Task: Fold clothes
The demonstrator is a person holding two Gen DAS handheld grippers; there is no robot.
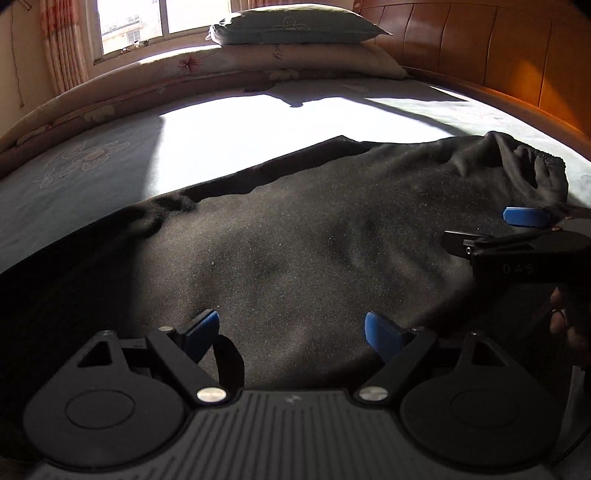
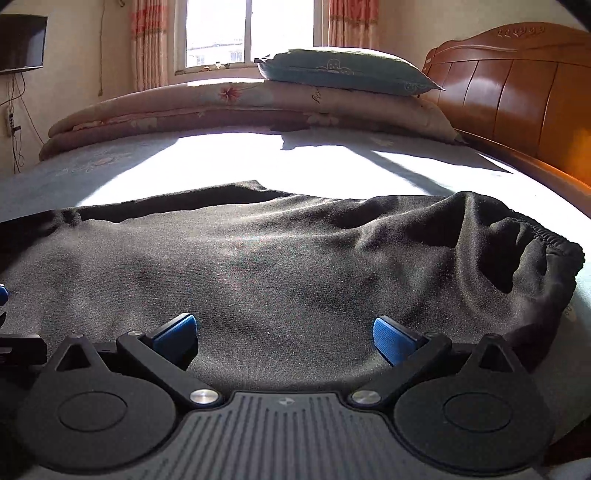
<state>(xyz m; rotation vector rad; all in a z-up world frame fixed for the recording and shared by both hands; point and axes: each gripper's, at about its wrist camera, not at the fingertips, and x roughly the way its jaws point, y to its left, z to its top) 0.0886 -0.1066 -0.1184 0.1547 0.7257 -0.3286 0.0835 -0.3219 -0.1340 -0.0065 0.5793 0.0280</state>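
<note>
A pair of black trousers (image 1: 295, 229) lies flat across the bed, with its elastic waistband (image 1: 543, 158) bunched up at the right. My left gripper (image 1: 291, 332) hovers open over the near edge of the cloth, nothing between its blue pads. The right gripper (image 1: 476, 227) shows at the right of the left wrist view, beside the waistband end, with a hand (image 1: 565, 325) behind it. In the right wrist view the trousers (image 2: 277, 266) fill the foreground and the right gripper (image 2: 284, 334) is open just above them, with the waistband (image 2: 546, 240) to its right.
A green pillow (image 2: 343, 70) rests on a folded floral quilt (image 2: 221, 107) at the far side of the bed. The wooden headboard (image 2: 517, 85) runs along the right. Sunlit sheet (image 2: 258, 162) lies beyond the trousers. A window (image 2: 247, 33) and a wall screen (image 2: 22, 40) are behind.
</note>
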